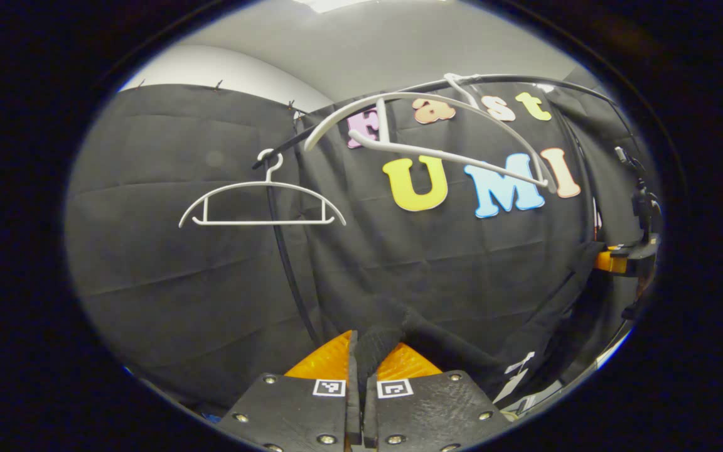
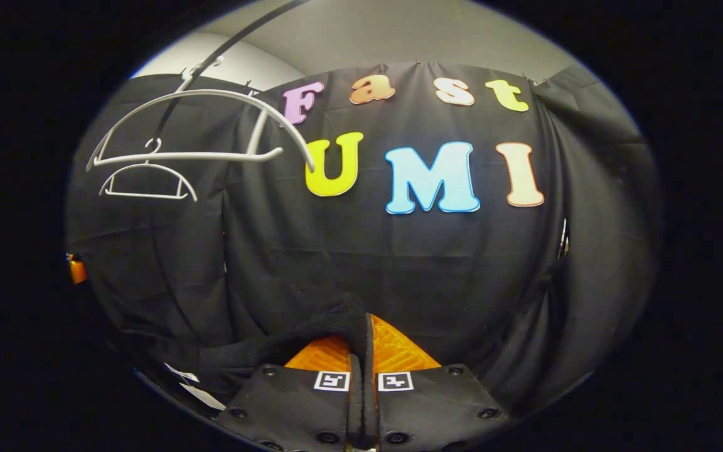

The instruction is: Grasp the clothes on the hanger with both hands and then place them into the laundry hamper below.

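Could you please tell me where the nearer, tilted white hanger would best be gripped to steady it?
Probably its straight lower bar, approached from below: the hanger hangs tilted by its hook from the rail, with open space under that thin bar. The left claw and right claw are both shut on the black garment, so one must release first.

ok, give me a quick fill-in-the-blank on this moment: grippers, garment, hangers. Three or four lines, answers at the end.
1. Both hangers on the rail, the near hanger and the far hanger, are ____ of clothes.
2. The black garment is pinched between the ____ fingers of the left gripper.
3. The right gripper is ____ on the same garment.
4. Both hangers are ____ in colour.

Missing words: bare; orange; shut; white
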### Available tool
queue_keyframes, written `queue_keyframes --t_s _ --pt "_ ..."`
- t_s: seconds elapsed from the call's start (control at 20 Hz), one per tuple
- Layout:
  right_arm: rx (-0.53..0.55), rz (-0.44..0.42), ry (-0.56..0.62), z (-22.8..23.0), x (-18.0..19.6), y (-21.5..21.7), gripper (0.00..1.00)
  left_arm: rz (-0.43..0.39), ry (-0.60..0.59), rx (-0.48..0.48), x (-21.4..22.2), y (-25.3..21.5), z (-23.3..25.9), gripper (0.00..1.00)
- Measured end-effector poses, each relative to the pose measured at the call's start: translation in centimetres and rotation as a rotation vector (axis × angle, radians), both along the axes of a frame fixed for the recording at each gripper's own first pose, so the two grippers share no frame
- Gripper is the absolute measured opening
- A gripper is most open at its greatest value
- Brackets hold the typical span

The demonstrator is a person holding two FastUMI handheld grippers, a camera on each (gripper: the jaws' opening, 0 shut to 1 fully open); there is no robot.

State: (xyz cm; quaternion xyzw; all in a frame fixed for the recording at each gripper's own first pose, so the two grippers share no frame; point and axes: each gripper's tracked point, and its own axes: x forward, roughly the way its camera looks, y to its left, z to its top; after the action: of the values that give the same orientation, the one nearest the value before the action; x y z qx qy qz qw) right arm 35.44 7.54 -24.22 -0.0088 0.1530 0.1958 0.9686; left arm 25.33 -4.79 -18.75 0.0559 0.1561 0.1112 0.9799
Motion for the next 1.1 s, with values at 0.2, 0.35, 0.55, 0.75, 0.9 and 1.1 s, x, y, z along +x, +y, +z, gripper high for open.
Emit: queue_keyframes --t_s 0.2,0.35,0.55,0.75,0.9,1.1 --pt "-0.002 0.066 0.038 -1.1 -3.8 2.6 0.02 -0.044 0.014 -0.027 -1.1 -2.5 -1.5 0.04" --pt "-0.009 0.121 0.059 -2.1 -6.5 4.7 0.00 -0.089 0.024 -0.048 -1.9 -5.0 -2.3 0.04" --pt "-0.024 0.194 0.090 -3.7 -9.5 7.2 0.02 -0.139 0.054 -0.067 -1.0 -7.9 -4.4 0.04" --pt "-0.025 0.239 0.127 -5.4 -12.1 8.8 0.02 -0.140 0.078 -0.113 0.0 -9.3 -7.0 0.03" --pt "-0.038 0.269 0.147 -7.3 -13.6 9.8 0.04 -0.126 0.110 -0.153 1.9 -9.8 -9.4 0.04" --pt "-0.072 0.297 0.187 -10.7 -15.7 10.3 0.04 -0.110 0.180 -0.154 0.9 -8.9 -13.1 0.04"
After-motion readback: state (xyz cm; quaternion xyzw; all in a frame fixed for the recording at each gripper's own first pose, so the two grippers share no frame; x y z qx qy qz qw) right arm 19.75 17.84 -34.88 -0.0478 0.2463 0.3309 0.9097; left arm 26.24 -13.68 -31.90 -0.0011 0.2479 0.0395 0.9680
